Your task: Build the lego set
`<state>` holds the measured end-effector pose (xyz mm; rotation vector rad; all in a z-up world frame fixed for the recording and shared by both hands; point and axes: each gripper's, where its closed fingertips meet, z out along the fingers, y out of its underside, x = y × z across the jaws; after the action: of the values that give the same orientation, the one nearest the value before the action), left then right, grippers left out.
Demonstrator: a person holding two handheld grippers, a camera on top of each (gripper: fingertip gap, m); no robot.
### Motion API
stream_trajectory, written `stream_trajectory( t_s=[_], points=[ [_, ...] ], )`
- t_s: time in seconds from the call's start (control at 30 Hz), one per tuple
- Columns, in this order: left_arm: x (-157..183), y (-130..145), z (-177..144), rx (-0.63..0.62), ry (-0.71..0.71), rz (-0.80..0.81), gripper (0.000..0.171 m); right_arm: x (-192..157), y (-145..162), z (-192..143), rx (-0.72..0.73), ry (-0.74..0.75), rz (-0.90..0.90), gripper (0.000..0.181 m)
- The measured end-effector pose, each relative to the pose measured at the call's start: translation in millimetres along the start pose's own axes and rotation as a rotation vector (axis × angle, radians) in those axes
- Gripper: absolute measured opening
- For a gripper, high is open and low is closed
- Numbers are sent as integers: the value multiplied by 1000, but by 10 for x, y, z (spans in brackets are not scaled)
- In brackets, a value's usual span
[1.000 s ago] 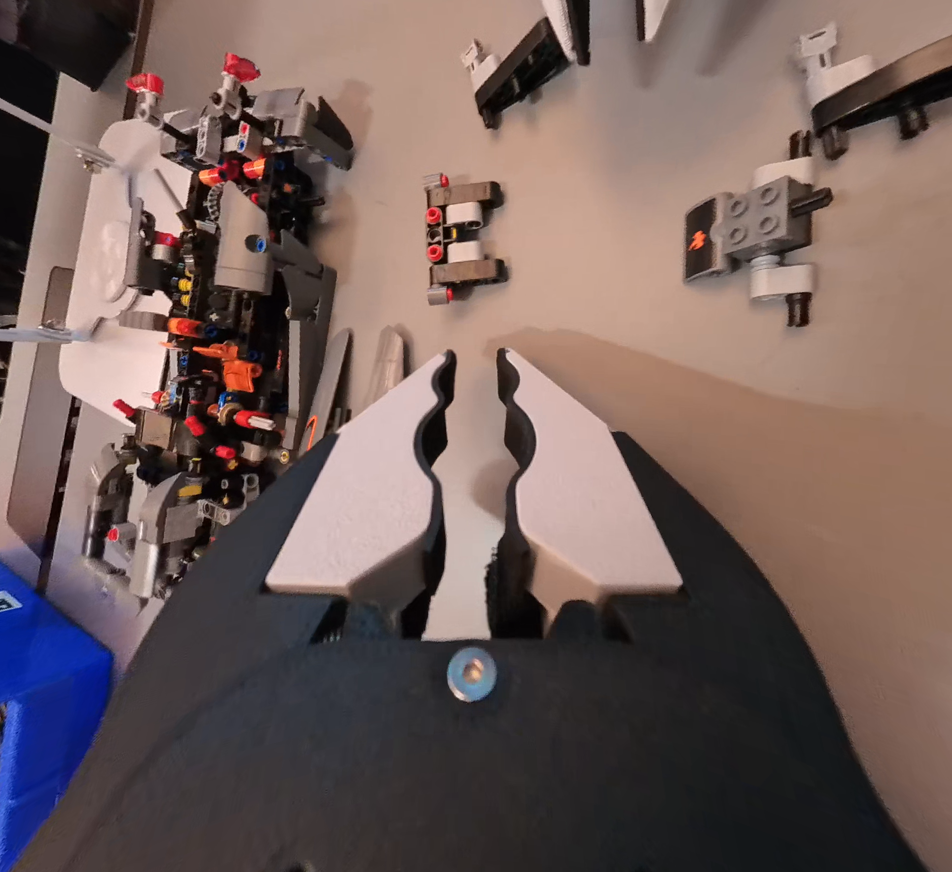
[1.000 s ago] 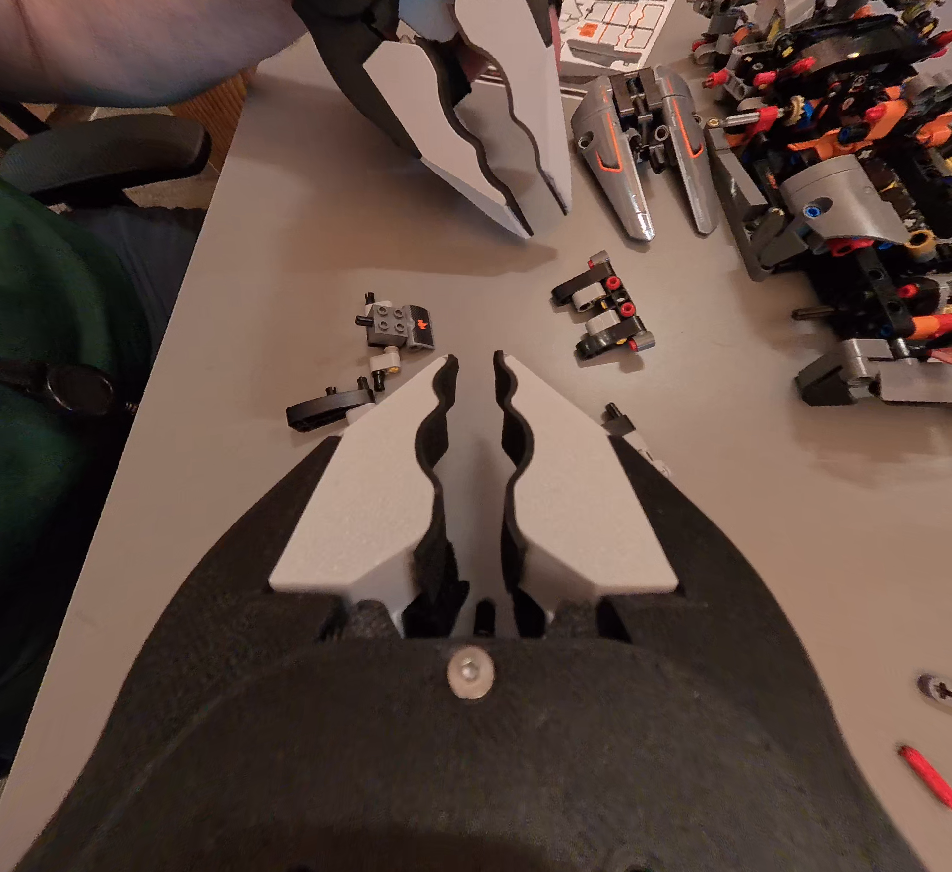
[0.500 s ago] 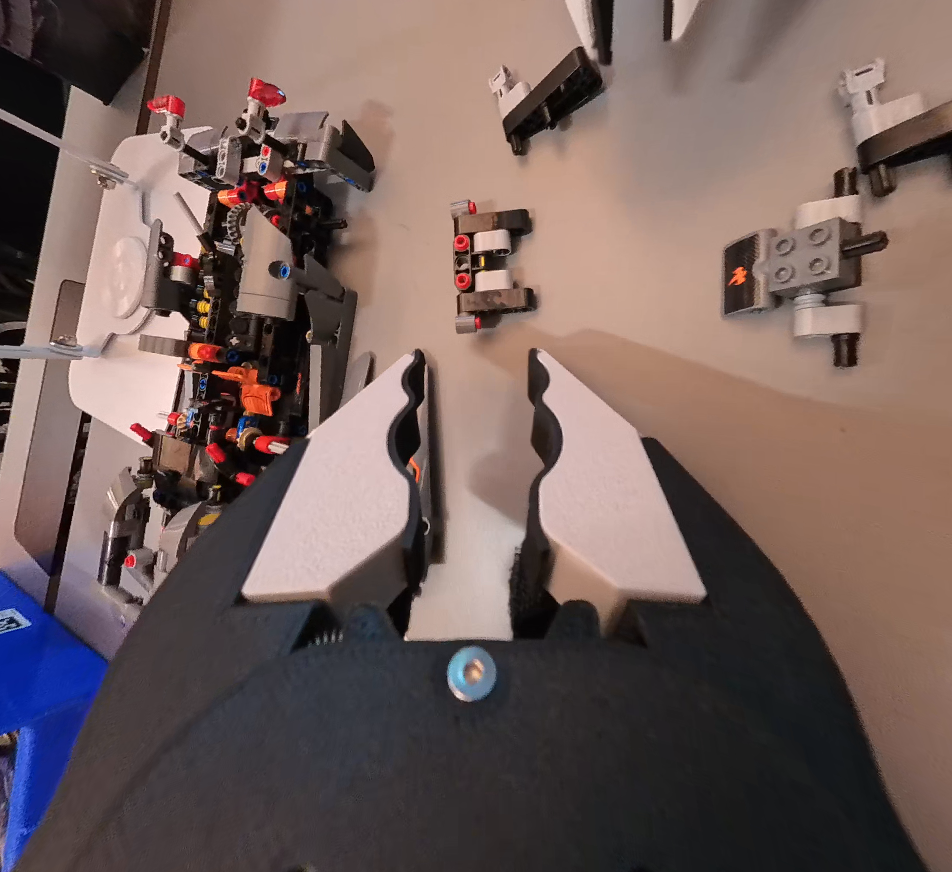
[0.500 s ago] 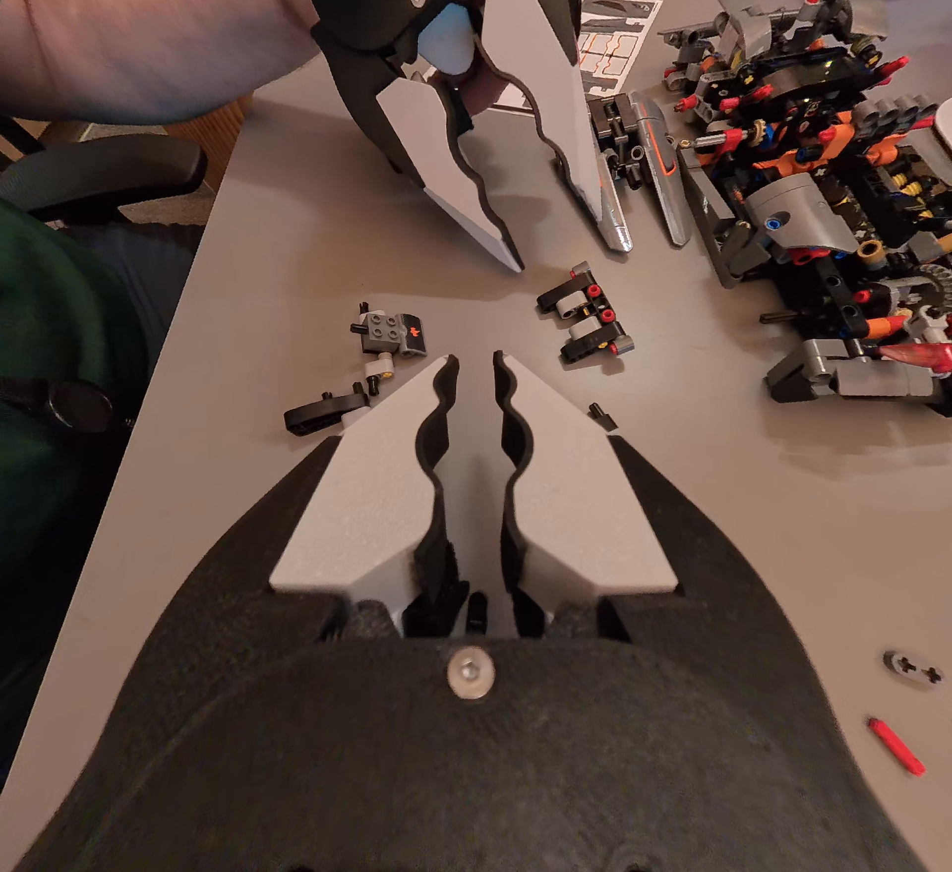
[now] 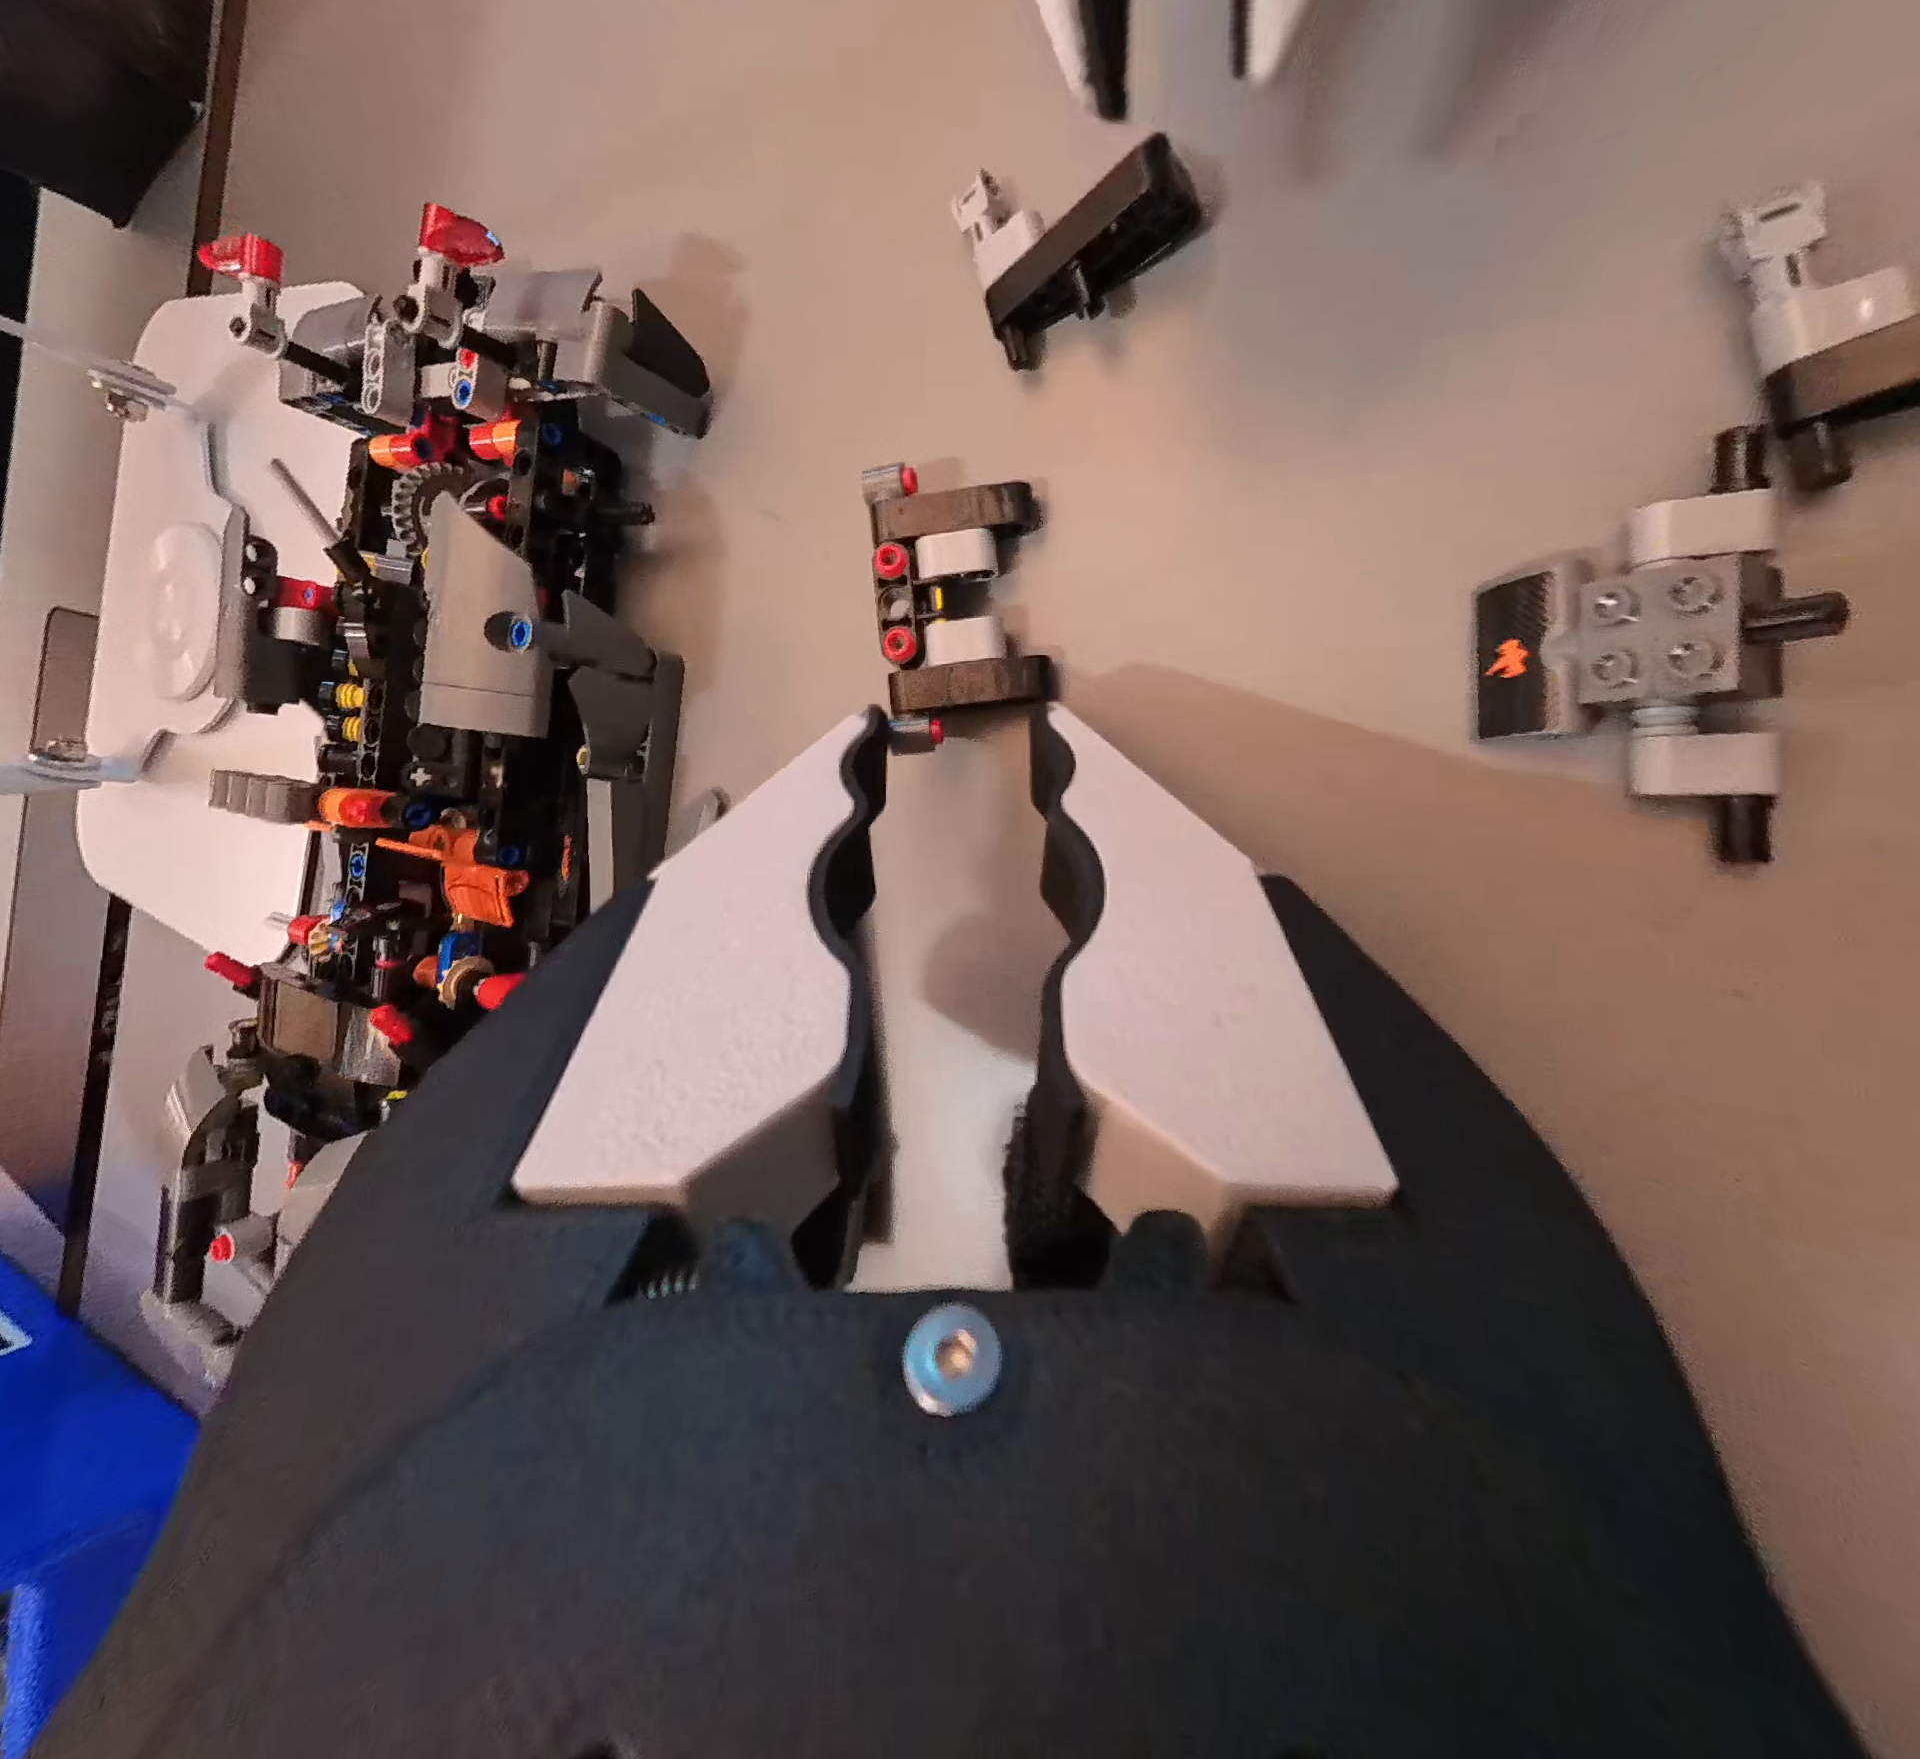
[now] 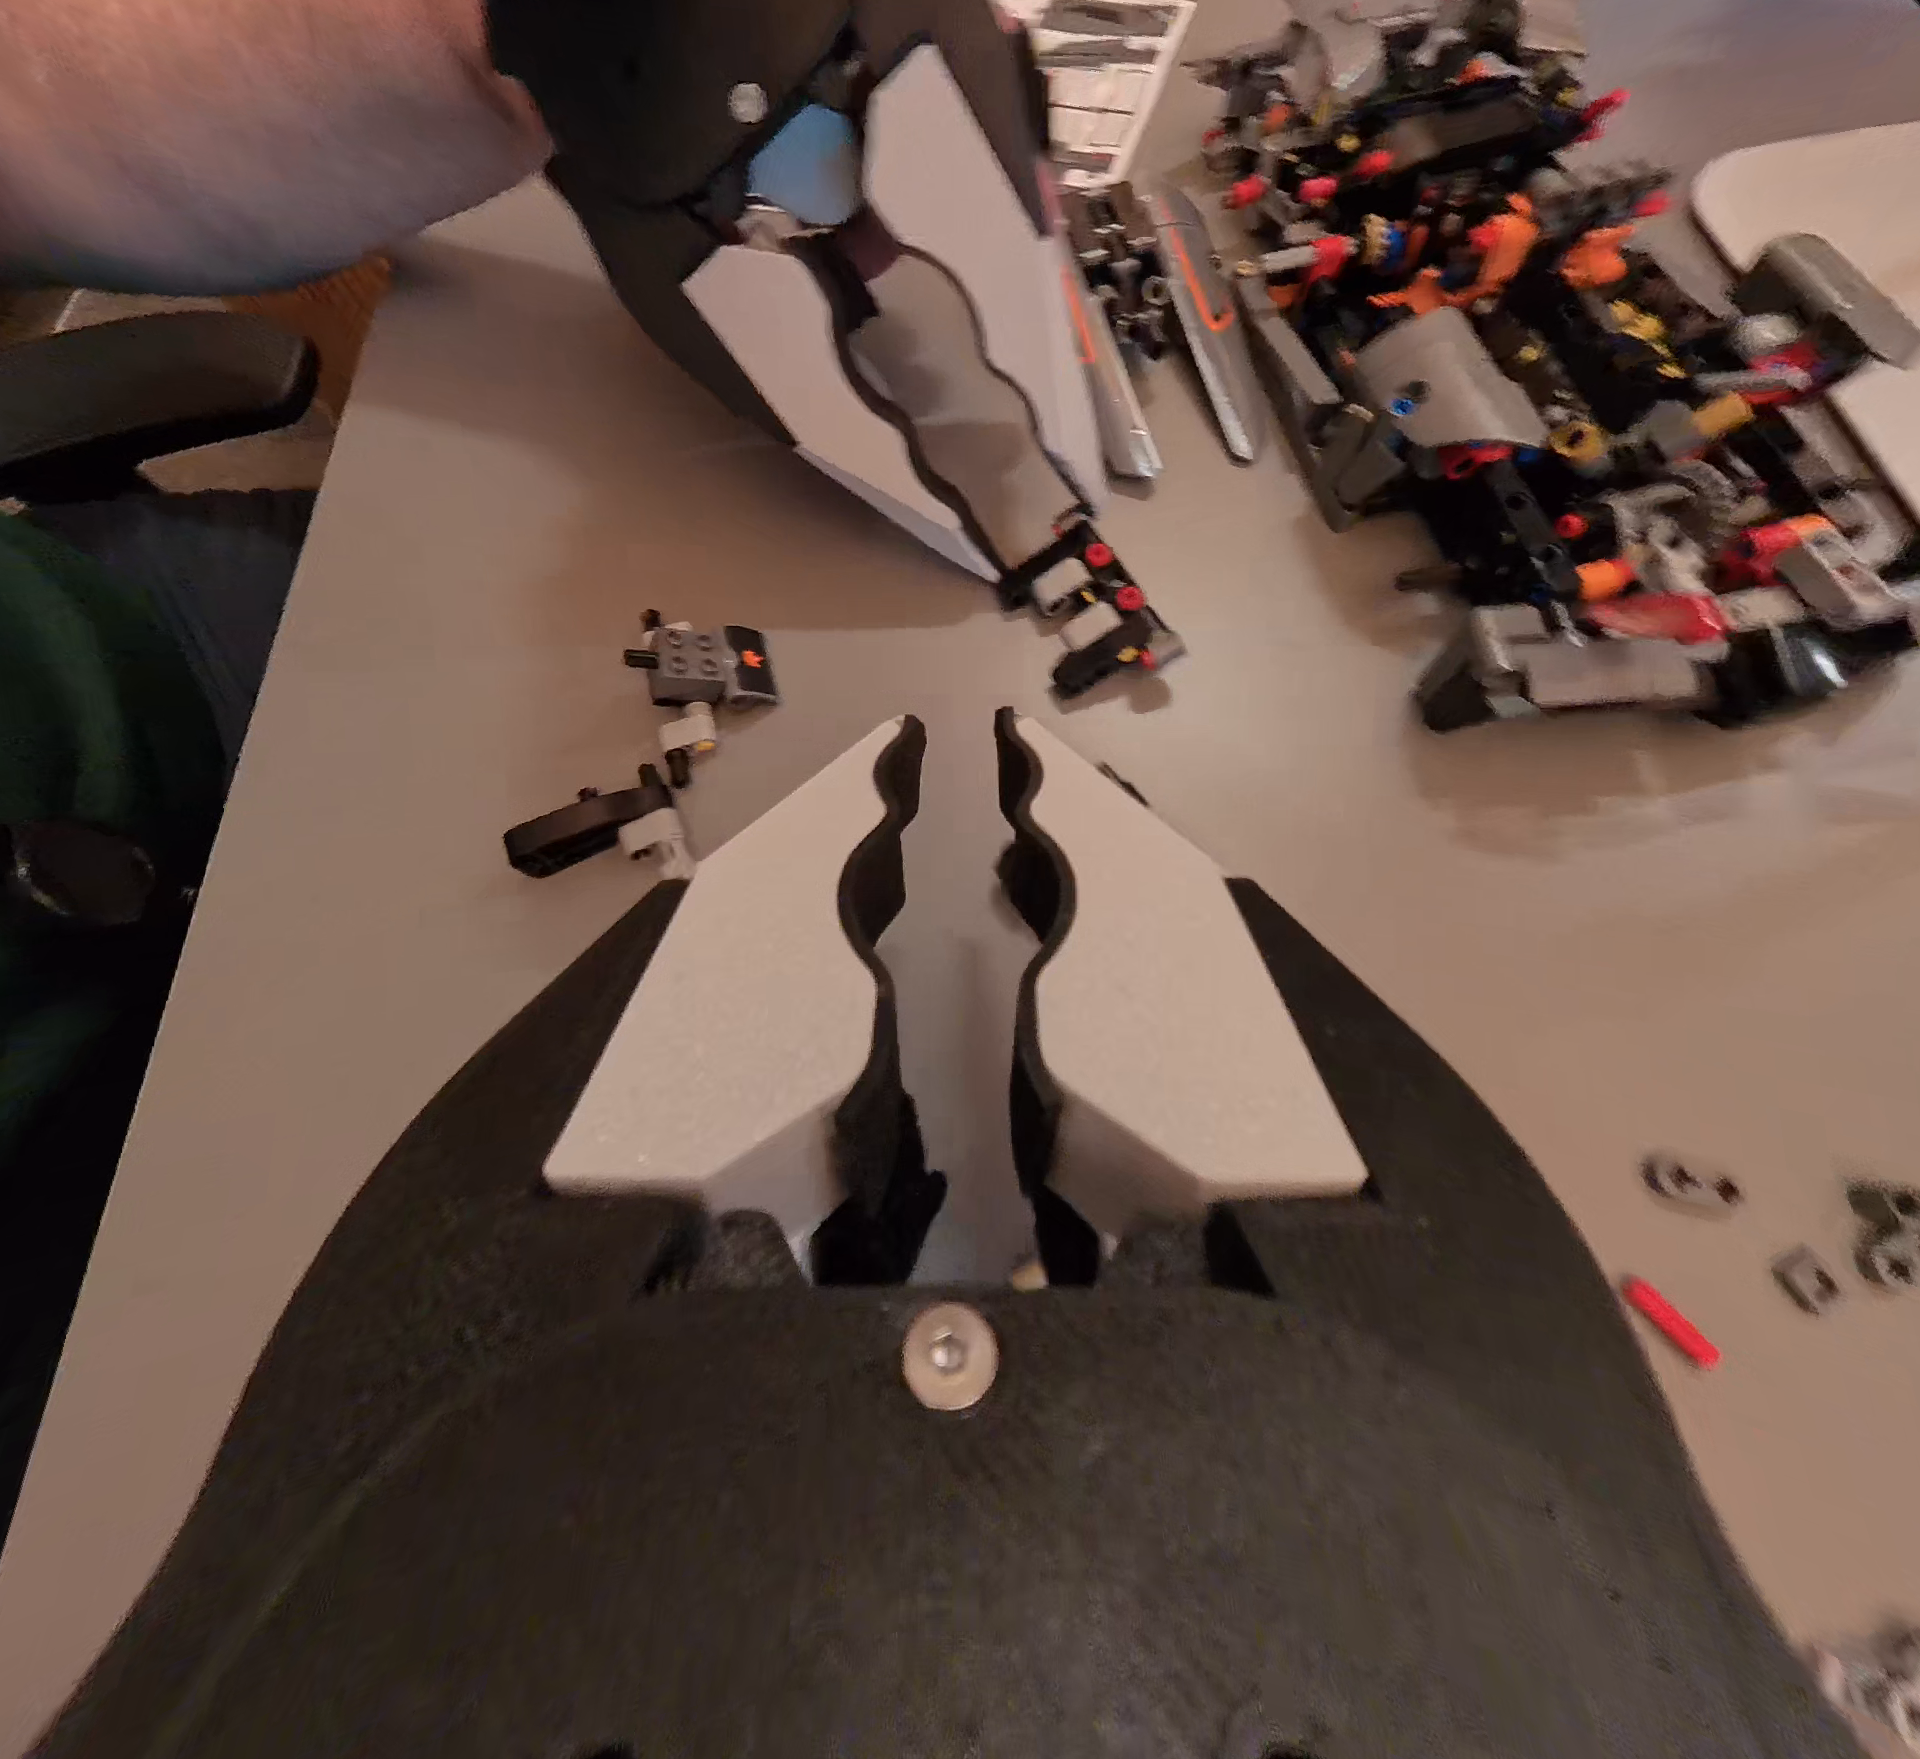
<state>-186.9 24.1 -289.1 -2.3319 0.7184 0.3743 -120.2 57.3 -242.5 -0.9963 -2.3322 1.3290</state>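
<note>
Left gripper (image 5: 961,722): jaws wide, tips flanking the black bracket piece (image 5: 956,603). Right gripper (image 6: 956,722): jaws narrow, empty.

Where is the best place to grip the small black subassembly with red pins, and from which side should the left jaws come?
Probably across its near black beam, from the side where the left gripper already is. The small subassembly lies flat on the table, two black beams joined by white connectors. The open jaws flank the near beam; closing there gives flat parallel faces and avoids the red pins.
</note>
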Motion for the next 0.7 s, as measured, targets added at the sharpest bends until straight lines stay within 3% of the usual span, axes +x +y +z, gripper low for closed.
stream_trajectory(
  t_s=[0.17,0.27,0.57,0.7],
  points=[
    [127,-20,-66,-17,7,-3,26,333,13,-287,49,113,119,15],
    [142,-8,-117,-19,-12,-14,28,331,52,-370,37,101,147,22],
    [50,86,-190,-25,-40,-44,29,119,437,143,-246,74,120,24],
    [70,38,-159,-8,-34,-48,31,178,469,208,-278,132,100,4]
  ],
)
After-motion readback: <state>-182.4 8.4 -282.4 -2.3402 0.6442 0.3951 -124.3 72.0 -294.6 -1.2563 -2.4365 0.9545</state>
